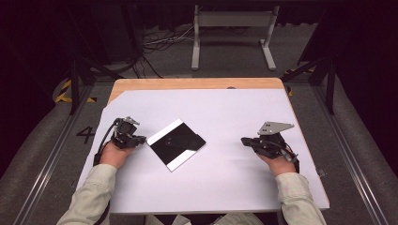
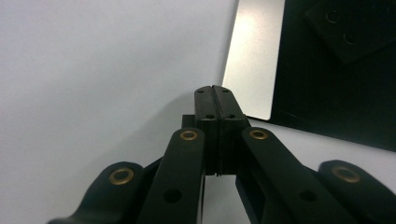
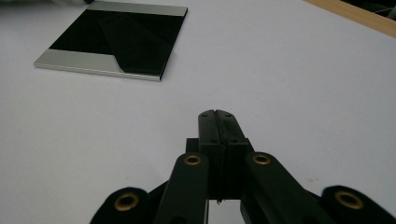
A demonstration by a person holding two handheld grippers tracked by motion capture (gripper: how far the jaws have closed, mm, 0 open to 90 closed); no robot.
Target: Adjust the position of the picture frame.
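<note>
A square black plate with silver strips along two opposite edges [image 1: 176, 143] lies turned diamond-wise on the white sheet, with a smaller black piece [image 1: 184, 140] resting on it. My left gripper [image 1: 143, 138] sits just left of the plate, jaws shut and empty; in the left gripper view its tip [image 2: 214, 89] is close to the silver strip [image 2: 253, 56]. My right gripper [image 1: 244, 141] rests on the sheet well to the right of the plate, also shut with nothing in it. In the right gripper view its tip [image 3: 216, 113] points across bare sheet toward the plate [image 3: 116, 39].
A white sheet [image 1: 220, 117] covers most of the wooden table [image 1: 187, 83]. Beyond the table stand a metal frame [image 1: 232, 28], cables on the floor and dark stands at either side.
</note>
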